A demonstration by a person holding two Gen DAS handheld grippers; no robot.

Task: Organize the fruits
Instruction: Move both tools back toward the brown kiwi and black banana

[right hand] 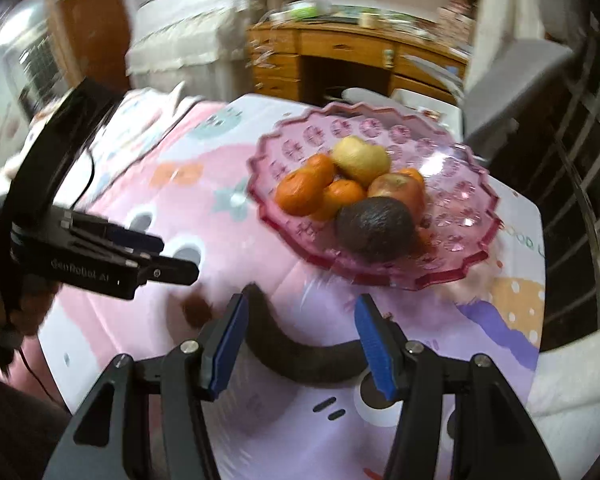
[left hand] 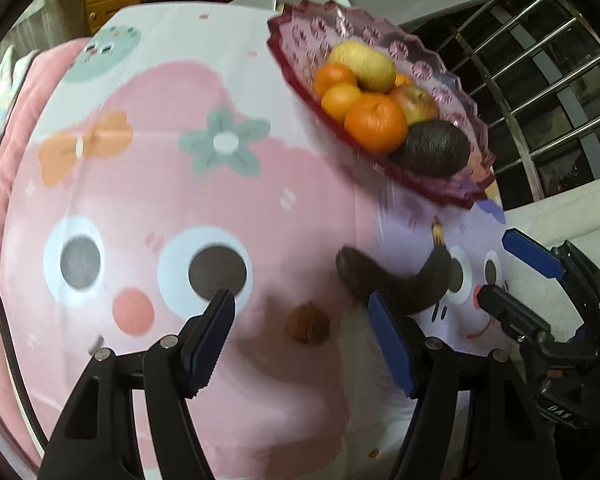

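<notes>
Blackened banana (right hand: 300, 364) partly hidden behind right gripper (right hand: 300, 344), jaws apart | left gripper (left hand: 300, 344) apart | brown fruit (left hand: 308, 325) blurred, unidentifiable

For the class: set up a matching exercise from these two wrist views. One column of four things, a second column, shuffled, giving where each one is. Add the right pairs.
Things
1. avocado
2. blackened banana
3. small brown fruit
4. right gripper

Places
A. alone on the cloth, before the left gripper
B. in the pink dish, nearest its front rim
C. open, over the banana
D. on the cloth, outside the dish

Pairs: 1-B, 2-D, 3-A, 4-C
</notes>
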